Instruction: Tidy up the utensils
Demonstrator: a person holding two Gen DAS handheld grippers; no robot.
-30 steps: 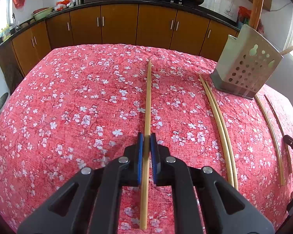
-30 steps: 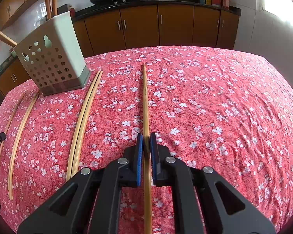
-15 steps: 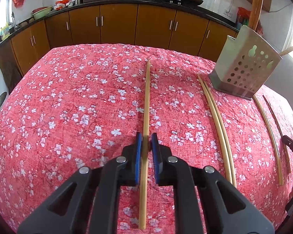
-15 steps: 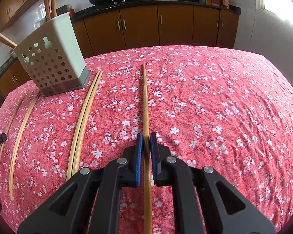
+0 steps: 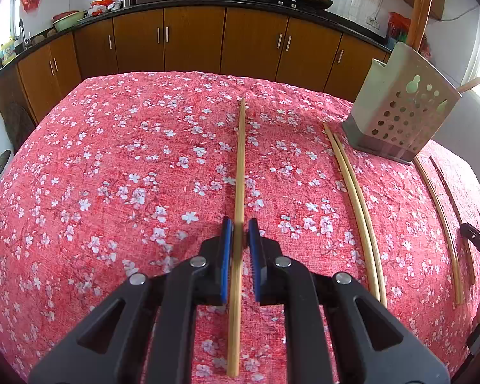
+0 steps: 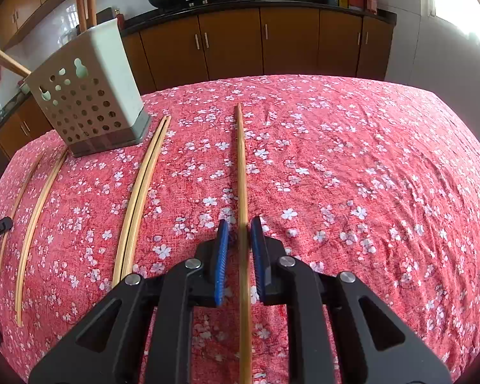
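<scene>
A long bamboo chopstick [image 5: 240,176] lies on the red floral tablecloth between the blue pads of my left gripper [image 5: 239,230], whose jaws stand slightly apart around it. Another chopstick [image 6: 241,172] lies between the pads of my right gripper [image 6: 240,228], whose jaws also stand apart with small gaps. A perforated grey utensil holder [image 5: 400,118] stands at the far right in the left wrist view, and it shows at the far left in the right wrist view [image 6: 86,96], with chopsticks standing in it.
A pair of chopsticks [image 5: 355,204] lies beside the holder, also in the right wrist view [image 6: 140,188]. Two more single chopsticks [image 5: 438,220] lie further out. Brown kitchen cabinets [image 5: 192,41] stand behind the table. The tablecloth [image 6: 368,176] drops off at the edges.
Both grippers' jaws have opened a little from around their chopsticks, which now lie on the cloth. The grippers have barely moved otherwise.
</scene>
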